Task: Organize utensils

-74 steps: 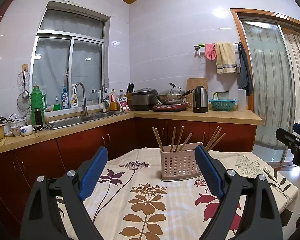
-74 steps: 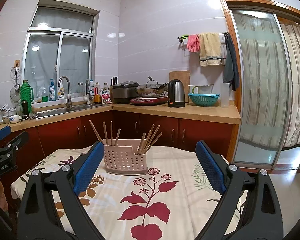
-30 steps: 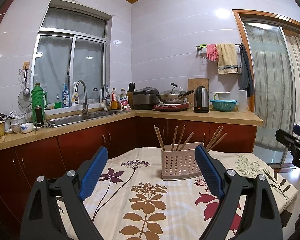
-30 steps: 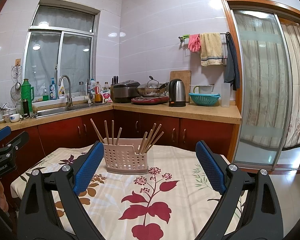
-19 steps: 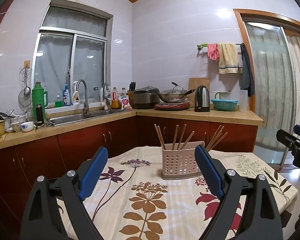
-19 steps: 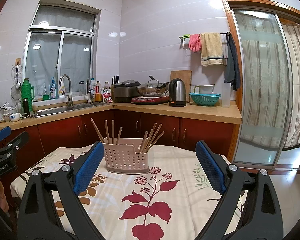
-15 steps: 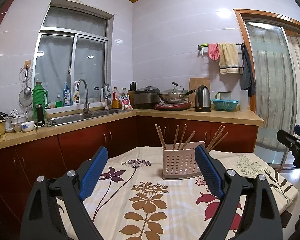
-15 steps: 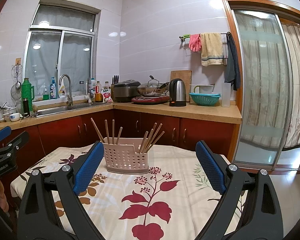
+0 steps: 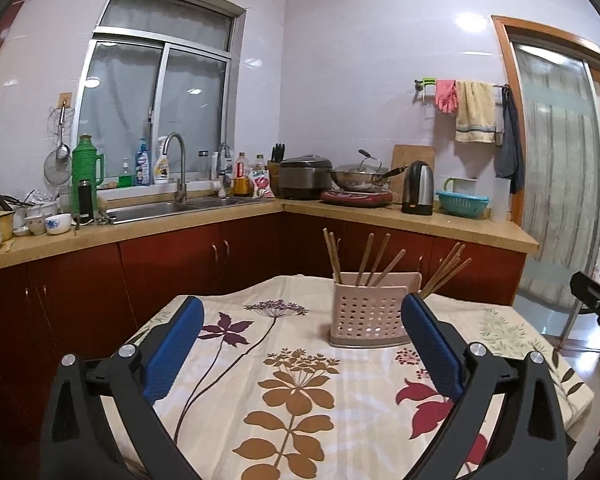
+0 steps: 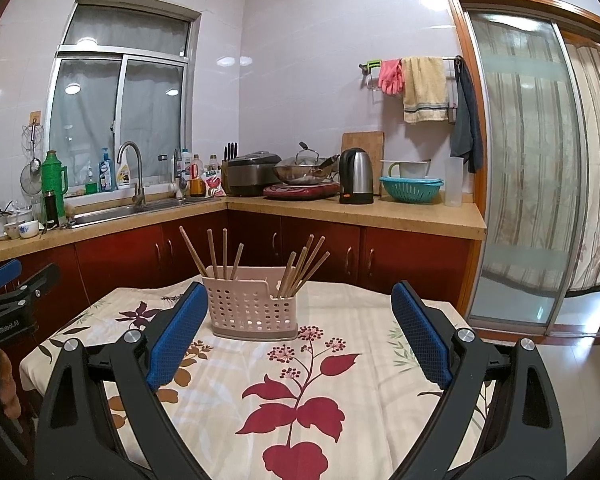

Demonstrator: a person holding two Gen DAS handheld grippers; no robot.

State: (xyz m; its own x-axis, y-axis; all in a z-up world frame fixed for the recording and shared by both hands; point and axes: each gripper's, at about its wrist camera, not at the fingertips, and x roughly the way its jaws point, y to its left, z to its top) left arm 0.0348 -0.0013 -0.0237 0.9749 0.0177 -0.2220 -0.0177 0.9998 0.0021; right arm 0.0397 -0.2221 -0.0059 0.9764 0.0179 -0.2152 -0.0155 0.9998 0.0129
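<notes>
The chopsticks [image 10: 220, 256] looked light, stiff, slippery, best pinched mid-shaft; left gripper [image 9: 300, 316] fingers, just widening, and right gripper [image 10: 296, 304] fingers stood apart, empty.

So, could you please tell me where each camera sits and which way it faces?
Left wrist: on the left gripper, open, facing the pink chopstick holder on the floral tablecloth; the right gripper's tip shows at the right edge.
Right wrist: on the right gripper, open, same heading; the left gripper shows at the left edge.
Shared: holder, chopsticks, kitchen counter.
</notes>
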